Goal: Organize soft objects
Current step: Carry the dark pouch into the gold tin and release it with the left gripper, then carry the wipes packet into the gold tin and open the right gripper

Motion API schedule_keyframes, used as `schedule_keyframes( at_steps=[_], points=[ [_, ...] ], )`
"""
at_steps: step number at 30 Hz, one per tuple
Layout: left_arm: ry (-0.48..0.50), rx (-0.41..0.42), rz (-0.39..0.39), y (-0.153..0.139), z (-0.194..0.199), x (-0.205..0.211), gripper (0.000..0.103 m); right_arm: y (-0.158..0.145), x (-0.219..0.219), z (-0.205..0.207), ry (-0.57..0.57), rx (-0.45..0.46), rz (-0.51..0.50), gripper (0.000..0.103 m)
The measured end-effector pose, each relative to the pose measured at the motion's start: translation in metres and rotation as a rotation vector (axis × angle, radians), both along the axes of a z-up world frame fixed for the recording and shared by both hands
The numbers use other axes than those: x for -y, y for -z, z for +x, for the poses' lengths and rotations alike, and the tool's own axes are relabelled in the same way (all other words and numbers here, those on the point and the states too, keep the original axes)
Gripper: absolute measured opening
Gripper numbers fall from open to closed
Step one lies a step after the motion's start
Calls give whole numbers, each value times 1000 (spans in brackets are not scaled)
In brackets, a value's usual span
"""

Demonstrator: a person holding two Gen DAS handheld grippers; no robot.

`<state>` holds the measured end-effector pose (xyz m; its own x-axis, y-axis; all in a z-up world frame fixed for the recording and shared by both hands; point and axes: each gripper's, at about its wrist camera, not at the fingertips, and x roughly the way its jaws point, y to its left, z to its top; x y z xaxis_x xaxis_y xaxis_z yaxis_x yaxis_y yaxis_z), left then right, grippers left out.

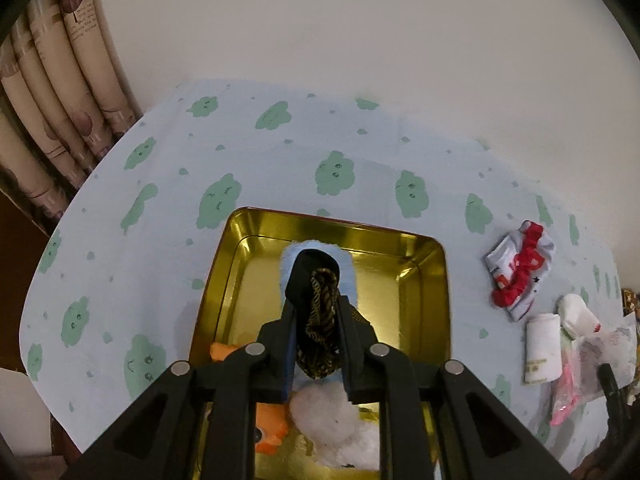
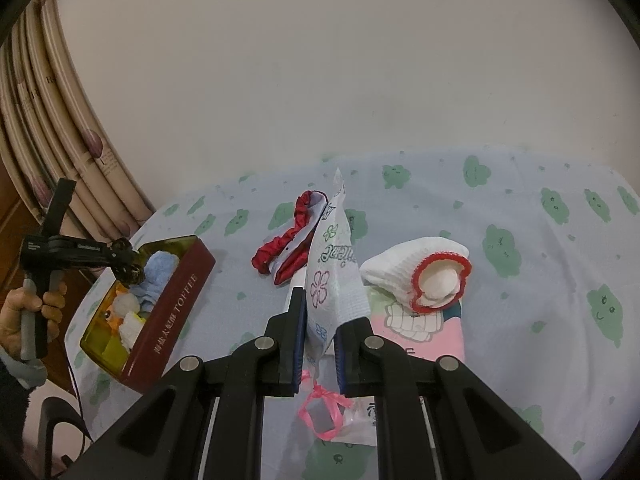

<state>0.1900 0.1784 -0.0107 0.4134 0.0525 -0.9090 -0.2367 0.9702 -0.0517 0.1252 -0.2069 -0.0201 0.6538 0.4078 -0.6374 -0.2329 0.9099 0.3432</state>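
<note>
My left gripper (image 1: 318, 308) hangs over the open gold tin (image 1: 340, 225) and is shut on a black and gold patterned cloth (image 1: 310, 274). In the tin lie a blue cloth (image 1: 287, 261), an orange plush toy (image 1: 272, 434) and a white fluffy toy (image 1: 328, 416). My right gripper (image 2: 330, 312) is shut on a white packet with flower print (image 2: 332, 264), held upright above the tablecloth. The right wrist view shows the left gripper (image 2: 128, 268) above the tin (image 2: 172, 312), which has dark red sides.
A red-frilled sock (image 1: 520, 268) and a white rolled sock (image 1: 542, 348) lie right of the tin. A white sock with red trim (image 2: 424, 276) rests on a pink packet (image 2: 432, 336); a pink-ribboned bag (image 2: 324, 408) lies below my right fingers. A hand (image 2: 36, 300) and curtains are at left.
</note>
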Motion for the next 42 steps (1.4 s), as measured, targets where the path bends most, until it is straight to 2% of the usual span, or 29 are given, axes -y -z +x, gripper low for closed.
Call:
schedule_keyframes(
  at_steps=[6, 9, 13, 19, 30, 33, 36, 42],
  points=[
    [-12, -12, 70, 6, 1, -1, 26, 2, 0, 1, 1, -6, -2, 12],
    [-10, -14, 110, 6, 1, 0, 37, 3, 0, 1, 1, -6, -4, 12],
    [-21, -4, 146, 1, -1, -2, 38, 2, -1, 1, 1, -5, -3, 12],
    [-35, 16, 144, -9, -8, -6, 38, 2, 0, 0, -5, 3, -6, 12],
    [20, 113, 212, -28, -49, 13, 38, -4, -5, -3, -17, 30, -19, 12],
    [26, 132, 232, -28, -61, 14, 40, -6, -11, -4, -26, 34, -39, 12],
    [27, 145, 244, -24, -72, 12, 48, -7, -20, -3, -32, 30, -72, 12],
    [13, 159, 252, -15, -82, 3, 49, -12, -36, -2, -55, 25, -106, 12]
  ],
)
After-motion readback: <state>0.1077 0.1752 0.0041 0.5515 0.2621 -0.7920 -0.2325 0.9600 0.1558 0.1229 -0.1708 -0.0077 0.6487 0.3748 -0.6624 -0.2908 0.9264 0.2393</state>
